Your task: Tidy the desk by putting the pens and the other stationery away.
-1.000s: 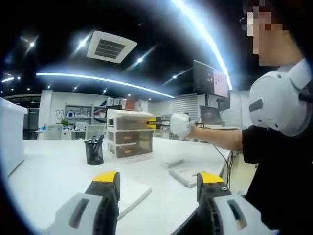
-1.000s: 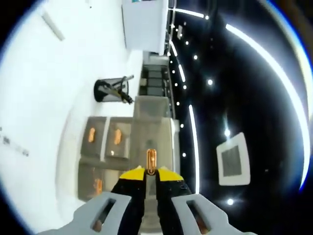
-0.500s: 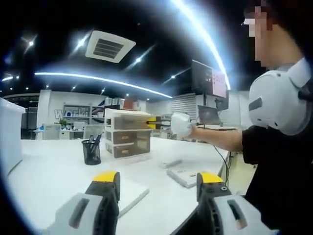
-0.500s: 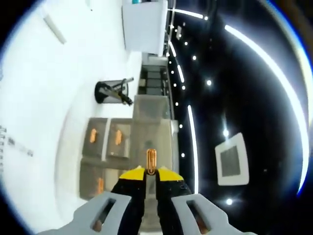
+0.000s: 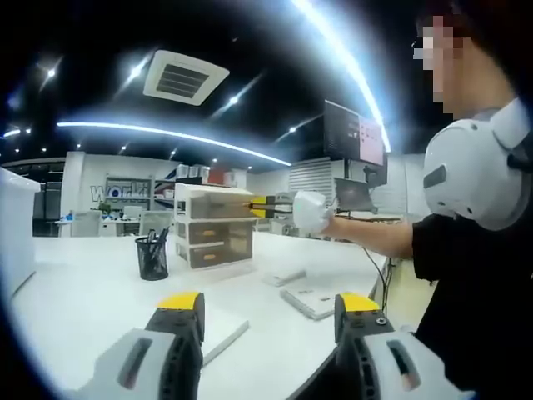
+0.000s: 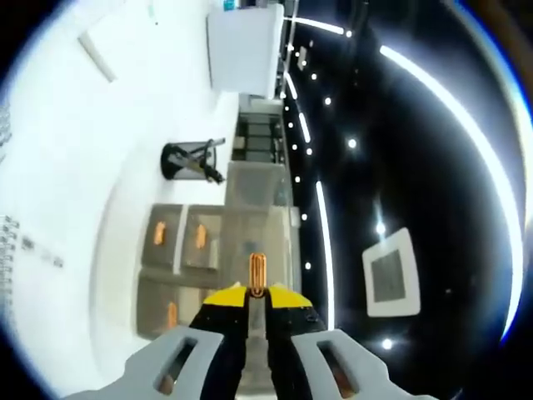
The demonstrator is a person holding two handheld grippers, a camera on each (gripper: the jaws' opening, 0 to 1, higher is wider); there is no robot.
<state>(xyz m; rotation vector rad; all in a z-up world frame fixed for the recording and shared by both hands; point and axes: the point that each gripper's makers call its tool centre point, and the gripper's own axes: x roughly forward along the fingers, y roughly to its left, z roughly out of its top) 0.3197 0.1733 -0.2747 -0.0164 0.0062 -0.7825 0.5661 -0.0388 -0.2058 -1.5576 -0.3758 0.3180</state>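
Observation:
A three-drawer organiser (image 5: 212,236) with orange handles stands on the white desk (image 5: 92,287). My right gripper (image 5: 265,202), held by a gloved hand (image 5: 308,212), reaches its top drawer. In the right gripper view, which is rolled sideways, my right gripper (image 6: 257,292) is shut on the top drawer's orange handle (image 6: 257,271). The organiser (image 6: 187,258) lies just beyond. A black mesh pen holder (image 5: 152,257) with pens stands beside it and appears again (image 6: 190,158) past the drawers. My left gripper (image 5: 271,304) hangs open over the desk's near part, holding nothing.
A white notepad (image 5: 310,300) and a small white block (image 5: 283,277) lie on the desk at the right. A flat white pad (image 5: 223,331) sits near my left jaw. The person (image 5: 479,250) fills the right side. A large white box (image 6: 246,46) stands farther along the desk.
Both cameras have drifted slightly. The right gripper keeps its hold on the orange handle, and nothing on the desk has visibly moved.

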